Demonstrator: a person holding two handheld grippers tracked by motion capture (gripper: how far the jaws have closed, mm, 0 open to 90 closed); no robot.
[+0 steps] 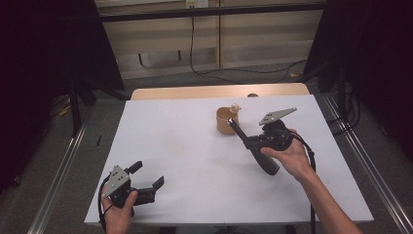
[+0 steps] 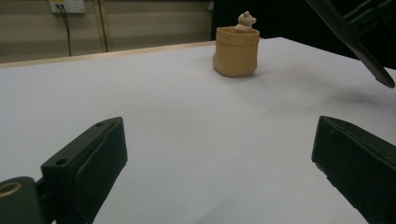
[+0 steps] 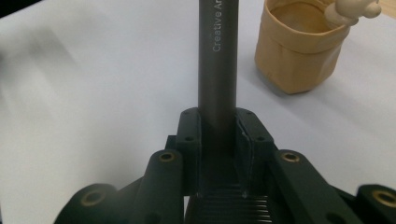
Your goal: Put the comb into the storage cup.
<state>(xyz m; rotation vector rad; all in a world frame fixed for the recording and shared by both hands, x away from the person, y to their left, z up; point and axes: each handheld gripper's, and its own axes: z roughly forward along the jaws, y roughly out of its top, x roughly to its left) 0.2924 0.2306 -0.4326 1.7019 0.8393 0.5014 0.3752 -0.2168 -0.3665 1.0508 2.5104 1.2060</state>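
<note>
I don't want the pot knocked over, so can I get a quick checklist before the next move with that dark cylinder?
1. Right tool clamped on the dark cylinder: ok.
2. Tan pot upright on the white table: ok.
3. Small figure seated at the pot's rim: ok.
4. Cylinder tip clear of the pot: cannot tell.
5. Left tool open, apart from the pot: ok.

A white counter (image 1: pixel 185 146) stands on grey floor (image 1: pixel 44 161); a black cable (image 1: pixel 195 53) hangs down the far wall (image 1: pixel 160 34).
</note>
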